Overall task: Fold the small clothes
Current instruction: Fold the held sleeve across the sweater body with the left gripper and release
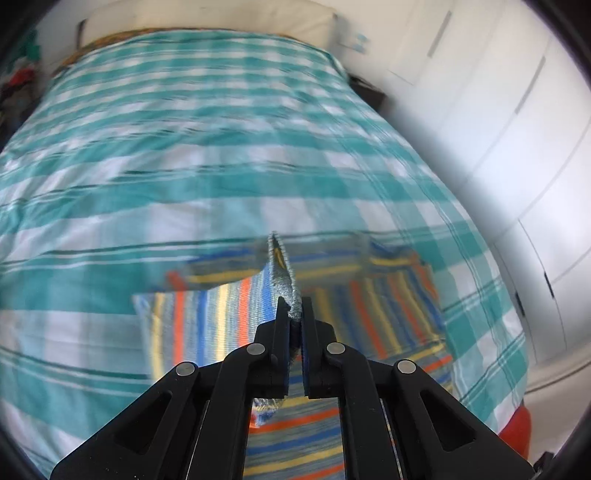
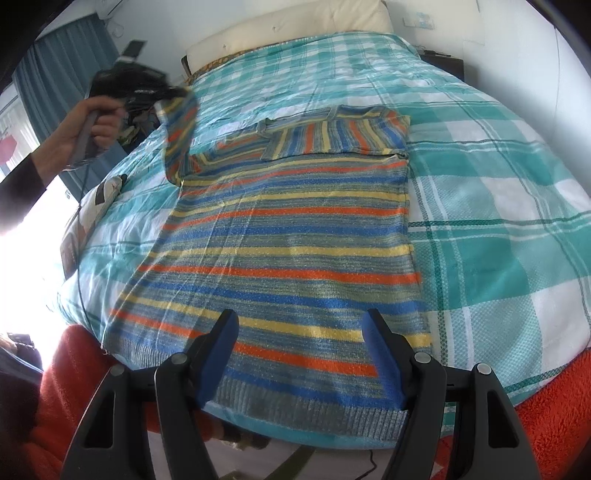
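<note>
Right wrist view, left hand-held gripper (image 2: 162, 99) pinching striped sweater (image 2: 280, 236) sleeve edge, right hand-held gripper (image 2: 301, 332) wide above hem.

The left wrist camera is riding just behind the left gripper (image 1: 294, 314), looking down along its fingers from above the bed (image 1: 184, 166) toward the headboard end, with the white wardrobe doors (image 1: 498, 129) curving along the right edge. The right wrist camera is sitting behind the right gripper (image 2: 300, 325) at the foot of the bed, low and close, facing up the mattress toward the pillow (image 2: 288, 29). Both views are sharing the checked bedcover and the striped sweater (image 2: 288, 240), and the right view is also taking in the left gripper, raised at upper left
</note>
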Tool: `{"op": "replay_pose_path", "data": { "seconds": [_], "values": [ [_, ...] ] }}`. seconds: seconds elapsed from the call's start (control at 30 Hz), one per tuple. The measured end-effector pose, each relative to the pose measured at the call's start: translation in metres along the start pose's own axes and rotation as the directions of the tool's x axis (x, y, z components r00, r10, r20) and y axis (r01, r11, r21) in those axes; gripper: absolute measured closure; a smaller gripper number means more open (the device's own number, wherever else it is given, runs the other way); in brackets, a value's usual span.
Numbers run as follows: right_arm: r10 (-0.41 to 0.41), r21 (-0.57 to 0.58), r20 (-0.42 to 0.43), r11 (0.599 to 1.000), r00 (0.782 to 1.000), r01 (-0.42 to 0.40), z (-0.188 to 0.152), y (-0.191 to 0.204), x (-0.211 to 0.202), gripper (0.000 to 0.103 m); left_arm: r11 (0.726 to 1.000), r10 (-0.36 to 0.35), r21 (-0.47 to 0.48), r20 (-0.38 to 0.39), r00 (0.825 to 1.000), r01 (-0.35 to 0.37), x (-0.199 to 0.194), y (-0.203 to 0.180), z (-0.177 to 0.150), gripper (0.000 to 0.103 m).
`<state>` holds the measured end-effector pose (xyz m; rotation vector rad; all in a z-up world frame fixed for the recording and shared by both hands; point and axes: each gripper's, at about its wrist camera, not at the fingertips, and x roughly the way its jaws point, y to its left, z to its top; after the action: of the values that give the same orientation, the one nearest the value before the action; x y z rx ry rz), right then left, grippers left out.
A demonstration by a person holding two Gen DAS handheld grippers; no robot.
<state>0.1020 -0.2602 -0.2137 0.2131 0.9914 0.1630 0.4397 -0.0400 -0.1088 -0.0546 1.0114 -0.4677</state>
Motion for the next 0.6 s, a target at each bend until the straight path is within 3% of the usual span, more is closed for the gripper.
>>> {"op": "replay_pose_path", "data": {
  "seconds": [0.03,0.07,0.1,0.13,0.23,0.37,0.43,0.5,0.57,0.6],
  "values": [
    [0.000,0.005,0.001,1.000,1.000,0.000,0.000,-0.002,-0.001,0.034,1.000,-0.026,-0.010,-0.033,0.999,0.026,0.023,-0.016,-0.004,0.081],
    [0.000,0.013,0.004,1.000,1.000,0.000,-0.001,-0.004,-0.002,0.034,0.998,-0.054,-0.031,-0.077,0.996,0.052,0.041,-0.024,-0.008,0.049],
    [-0.002,0.022,0.007,1.000,1.000,0.001,-0.002,-0.008,-0.004,0.034,0.997,-0.066,-0.058,-0.119,0.991,0.059,0.053,-0.031,-0.014,0.036],
    [-0.003,0.029,0.010,1.000,1.000,0.002,-0.002,-0.010,-0.005,0.034,0.994,-0.074,-0.088,-0.127,0.989,0.063,0.061,-0.032,-0.019,0.033],
    [-0.009,0.056,0.032,0.998,0.999,0.008,-0.003,-0.019,-0.012,0.034,0.985,-0.095,-0.153,-0.069,0.993,0.084,0.052,-0.018,-0.023,0.032],
    [-0.002,0.122,0.023,0.992,1.000,-0.001,-0.004,-0.036,-0.009,0.034,0.979,0.039,-0.203,0.001,0.999,-0.038,0.030,0.029,-0.035,0.031],
    [0.002,0.143,0.017,0.990,1.000,-0.005,-0.003,-0.040,-0.005,0.034,0.980,0.095,-0.173,-0.034,0.995,-0.099,0.040,0.042,-0.050,0.030],
    [0.012,0.149,0.014,0.989,1.000,-0.014,0.000,-0.040,-0.005,0.034,0.975,0.149,-0.147,-0.129,0.980,-0.167,0.058,0.057,-0.078,0.031],
    [0.036,0.148,0.005,0.988,0.999,-0.037,0.011,-0.038,-0.008,0.034,0.978,0.146,-0.121,-0.197,0.969,-0.172,0.066,0.070,-0.110,0.047],
    [0.066,0.145,0.001,0.987,0.998,-0.065,0.022,-0.037,-0.011,0.034,0.983,0.134,-0.104,-0.169,0.976,-0.153,0.056,0.070,-0.118,0.047]
  ]
}}
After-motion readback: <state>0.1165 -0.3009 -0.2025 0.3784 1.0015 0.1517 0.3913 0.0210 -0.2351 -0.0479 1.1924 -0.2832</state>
